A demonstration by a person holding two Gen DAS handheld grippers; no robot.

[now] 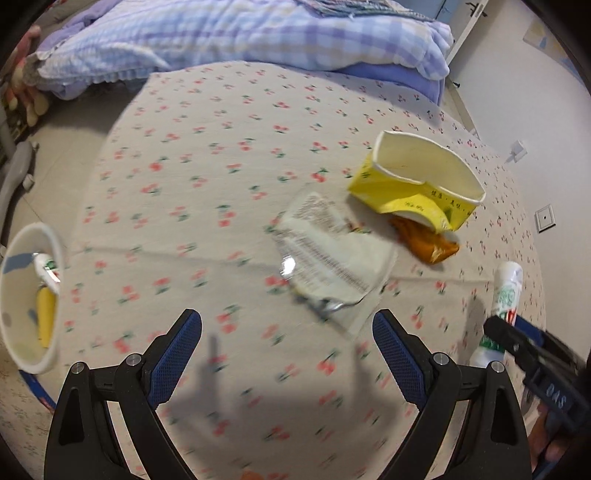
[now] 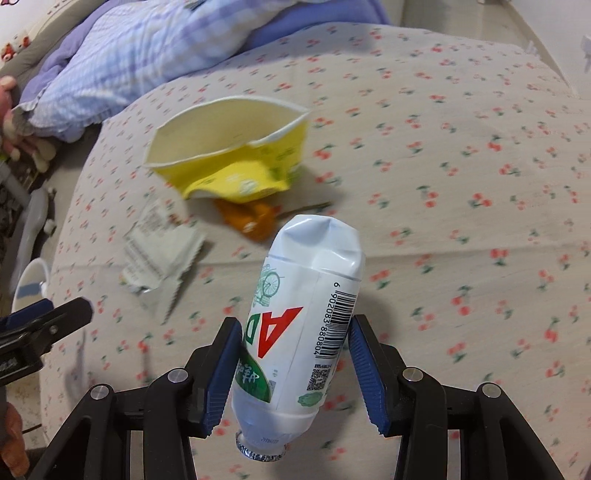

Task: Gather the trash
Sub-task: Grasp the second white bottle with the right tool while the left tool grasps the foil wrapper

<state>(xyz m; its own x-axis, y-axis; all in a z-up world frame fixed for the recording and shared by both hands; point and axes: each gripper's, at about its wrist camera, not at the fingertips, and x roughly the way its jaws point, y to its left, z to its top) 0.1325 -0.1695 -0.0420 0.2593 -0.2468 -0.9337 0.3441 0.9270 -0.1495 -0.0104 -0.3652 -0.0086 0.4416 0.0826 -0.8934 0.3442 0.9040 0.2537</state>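
My right gripper [image 2: 293,332] is shut on a crushed white AD milk bottle [image 2: 306,317], held above the cherry-print bed sheet [image 2: 461,166]; the bottle also shows in the left wrist view [image 1: 504,295]. My left gripper [image 1: 286,328] is open and empty, just short of a clear printed plastic wrapper [image 1: 328,254]. Beyond the wrapper lie a crushed yellow paper cup [image 1: 417,184] and an orange wrapper [image 1: 424,242]. A white bin [image 1: 26,295] at the left holds a white bottle and a yellow item. The cup [image 2: 236,147] and the clear wrapper [image 2: 159,251] also show in the right wrist view.
A checked purple-blue quilt [image 1: 240,33] is bunched at the far end of the bed. The floor [image 1: 55,129] and a grey chair base lie left of the bed. A white wall [image 1: 554,147] with a socket stands at the right.
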